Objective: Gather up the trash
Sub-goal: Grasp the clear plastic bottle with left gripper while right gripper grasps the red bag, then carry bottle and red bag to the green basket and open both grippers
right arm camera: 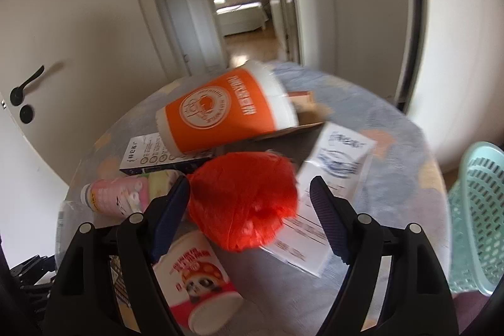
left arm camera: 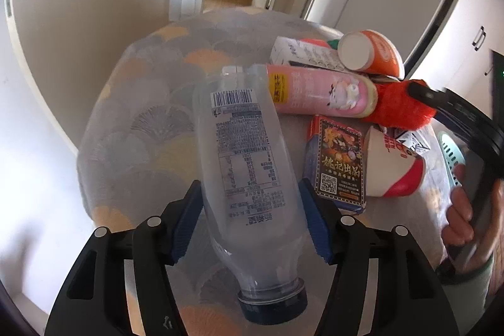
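A clear plastic bottle (left arm camera: 245, 166) with a dark blue cap lies cap-toward-me on the round patterned table (left arm camera: 151, 90). My left gripper (left arm camera: 249, 185) is shut on its body, a blue pad pressing each side. In the right wrist view my right gripper (right arm camera: 250, 181) is open, its fingers straddling a crumpled red plastic bag (right arm camera: 245, 200), with a gap at the right pad. Around the bag lie an orange paper cup (right arm camera: 226, 106), a white carton (right arm camera: 334, 175), a pink bottle (right arm camera: 119, 197) and a red-and-white cup (right arm camera: 195, 273).
A mint green perforated basket (right arm camera: 475, 210) stands at the table's right edge. A dark printed card box (left arm camera: 340, 162) lies right of the clear bottle. A person's hand (left arm camera: 463, 210) holds the right gripper at the right. Behind the table are a door and a hallway.
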The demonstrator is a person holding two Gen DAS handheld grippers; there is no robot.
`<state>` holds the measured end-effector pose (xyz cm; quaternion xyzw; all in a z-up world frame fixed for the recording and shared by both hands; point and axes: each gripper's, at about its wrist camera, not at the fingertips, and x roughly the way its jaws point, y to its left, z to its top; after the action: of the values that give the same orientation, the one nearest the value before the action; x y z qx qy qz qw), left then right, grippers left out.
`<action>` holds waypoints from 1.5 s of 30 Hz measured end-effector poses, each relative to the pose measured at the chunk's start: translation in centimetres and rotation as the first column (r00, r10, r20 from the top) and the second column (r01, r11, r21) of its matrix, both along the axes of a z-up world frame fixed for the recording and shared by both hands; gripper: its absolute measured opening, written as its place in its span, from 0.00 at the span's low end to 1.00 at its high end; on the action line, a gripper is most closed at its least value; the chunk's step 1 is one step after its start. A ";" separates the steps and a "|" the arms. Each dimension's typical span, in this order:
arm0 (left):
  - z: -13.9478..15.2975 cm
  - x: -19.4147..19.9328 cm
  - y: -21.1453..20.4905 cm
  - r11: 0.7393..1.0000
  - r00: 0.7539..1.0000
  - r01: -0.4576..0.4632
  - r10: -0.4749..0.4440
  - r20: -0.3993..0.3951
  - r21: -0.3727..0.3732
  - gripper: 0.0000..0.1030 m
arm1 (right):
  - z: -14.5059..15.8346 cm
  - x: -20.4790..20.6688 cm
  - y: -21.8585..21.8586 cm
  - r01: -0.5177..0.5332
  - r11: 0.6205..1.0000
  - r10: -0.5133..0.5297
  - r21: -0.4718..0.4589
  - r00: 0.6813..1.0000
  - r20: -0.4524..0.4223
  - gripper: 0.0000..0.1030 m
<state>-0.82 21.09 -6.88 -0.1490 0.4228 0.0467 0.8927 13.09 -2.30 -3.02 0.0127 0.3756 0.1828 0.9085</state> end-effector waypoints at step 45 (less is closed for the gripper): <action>6.6 17.5 -39.7 0.699 0.693 0.713 -0.691 0.204 -0.056 0.57 | 2.5 -9.7 -36.7 0.723 0.675 -0.734 0.147 0.678 0.035 0.35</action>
<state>16.70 -18.64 -0.26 -0.0375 0.3731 -0.3388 0.8629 3.41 -38.98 -0.49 0.2082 0.2859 -0.1717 0.9195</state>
